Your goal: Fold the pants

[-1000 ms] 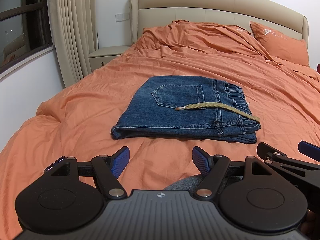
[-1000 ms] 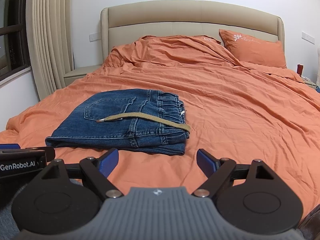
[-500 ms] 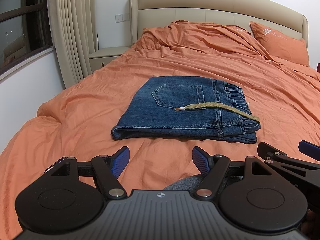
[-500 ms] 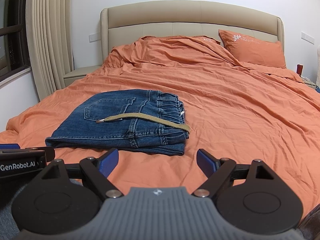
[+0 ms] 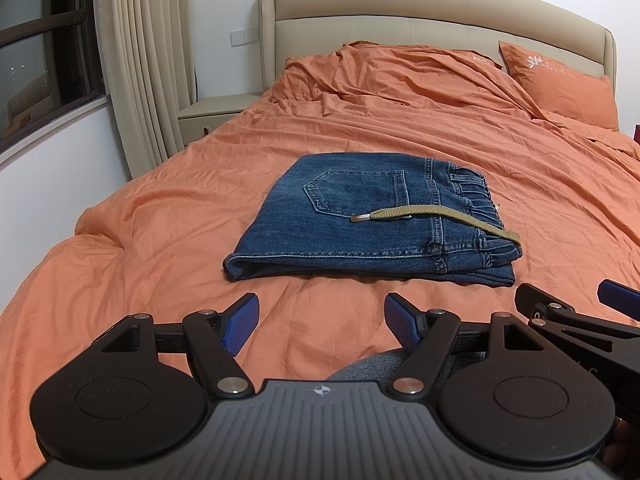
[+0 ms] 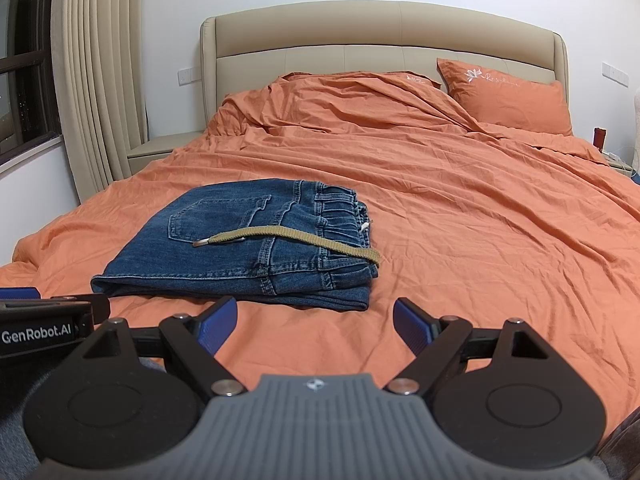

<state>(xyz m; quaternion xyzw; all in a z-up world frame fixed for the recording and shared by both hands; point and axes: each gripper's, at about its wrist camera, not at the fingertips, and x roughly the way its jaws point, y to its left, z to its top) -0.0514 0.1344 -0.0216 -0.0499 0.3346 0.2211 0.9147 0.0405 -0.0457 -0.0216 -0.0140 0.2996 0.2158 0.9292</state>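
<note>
Blue denim pants (image 5: 372, 216) lie folded into a flat rectangle on the orange bed, back pocket up, waistband to the right. A tan drawstring (image 5: 436, 218) lies across the top. They also show in the right wrist view (image 6: 248, 244). My left gripper (image 5: 320, 322) is open and empty, held back near the foot of the bed, apart from the pants. My right gripper (image 6: 314, 326) is open and empty, beside the left one and just short of the pants' near edge.
The orange duvet (image 5: 400, 120) covers the bed, bunched up near the beige headboard (image 6: 384, 36). An orange pillow (image 6: 508, 96) sits at the back right. A bedside table (image 5: 216, 112) and curtains (image 5: 140, 60) stand at the left.
</note>
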